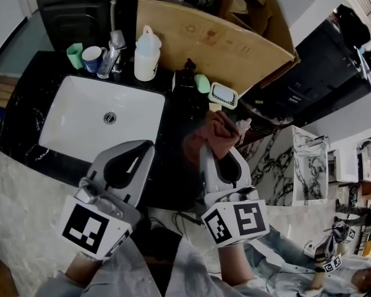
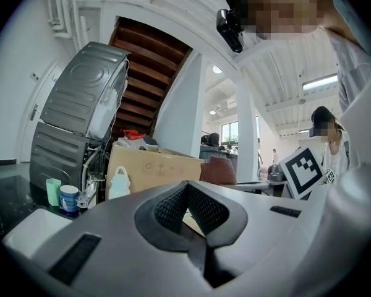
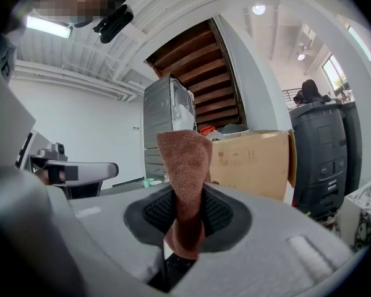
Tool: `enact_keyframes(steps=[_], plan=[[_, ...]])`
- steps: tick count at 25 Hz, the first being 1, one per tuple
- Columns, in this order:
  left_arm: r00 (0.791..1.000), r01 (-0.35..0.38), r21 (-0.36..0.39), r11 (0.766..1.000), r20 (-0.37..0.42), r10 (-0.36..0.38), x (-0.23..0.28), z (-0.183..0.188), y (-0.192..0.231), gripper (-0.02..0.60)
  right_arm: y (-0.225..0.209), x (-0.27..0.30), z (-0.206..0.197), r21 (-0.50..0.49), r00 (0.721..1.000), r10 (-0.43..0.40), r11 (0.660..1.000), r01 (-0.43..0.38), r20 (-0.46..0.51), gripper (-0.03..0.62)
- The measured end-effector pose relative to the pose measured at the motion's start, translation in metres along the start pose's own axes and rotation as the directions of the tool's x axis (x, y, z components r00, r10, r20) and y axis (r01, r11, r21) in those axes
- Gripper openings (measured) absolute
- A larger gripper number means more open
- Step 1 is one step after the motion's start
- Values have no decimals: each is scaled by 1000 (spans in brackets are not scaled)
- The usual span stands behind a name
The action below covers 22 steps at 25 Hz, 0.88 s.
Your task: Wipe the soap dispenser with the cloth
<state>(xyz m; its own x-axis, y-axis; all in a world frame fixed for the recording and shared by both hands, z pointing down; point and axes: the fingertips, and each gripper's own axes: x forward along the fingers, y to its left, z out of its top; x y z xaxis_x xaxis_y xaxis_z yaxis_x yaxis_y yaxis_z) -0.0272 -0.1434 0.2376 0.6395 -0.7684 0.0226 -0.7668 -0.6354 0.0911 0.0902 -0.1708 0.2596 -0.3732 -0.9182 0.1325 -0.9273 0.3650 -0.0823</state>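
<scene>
A dark pump soap dispenser stands on the black counter behind the sink's right corner. My right gripper hovers just in front of it, shut on a reddish-brown cloth that sticks up past the fingertips. In the right gripper view the cloth is pinched between the black pads and rises upright from the gripper. My left gripper is over the counter's front, beside the basin, shut with nothing in it. In its own view the left gripper has its tips touching.
A white basin fills the counter's left. Behind it stand a faucet, a green cup, a blue-and-white cup and a white bottle. A soap dish and a cardboard box lie beyond the dispenser.
</scene>
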Motion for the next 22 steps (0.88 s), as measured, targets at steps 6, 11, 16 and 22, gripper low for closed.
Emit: enact_keyframes(steps=[6, 11, 16, 22], plan=[[1000, 21, -20, 1000, -18, -22, 16, -8, 29, 3, -4, 51, 4, -21, 1000, -12, 1000, 12, -4, 75], [998, 40, -34, 999, -38, -42, 26, -20, 46, 3, -14, 86, 0, -34, 999, -47, 998, 46, -18, 75], [997, 59, -38, 998, -39, -60, 33, -25, 61, 3, -25, 113, -8, -26, 996, -81, 996, 80, -36, 75], [996, 68, -55, 996, -54, -71, 39, -31, 69, 3, -39, 132, -20, -33, 991, -113, 993, 111, -72, 75]])
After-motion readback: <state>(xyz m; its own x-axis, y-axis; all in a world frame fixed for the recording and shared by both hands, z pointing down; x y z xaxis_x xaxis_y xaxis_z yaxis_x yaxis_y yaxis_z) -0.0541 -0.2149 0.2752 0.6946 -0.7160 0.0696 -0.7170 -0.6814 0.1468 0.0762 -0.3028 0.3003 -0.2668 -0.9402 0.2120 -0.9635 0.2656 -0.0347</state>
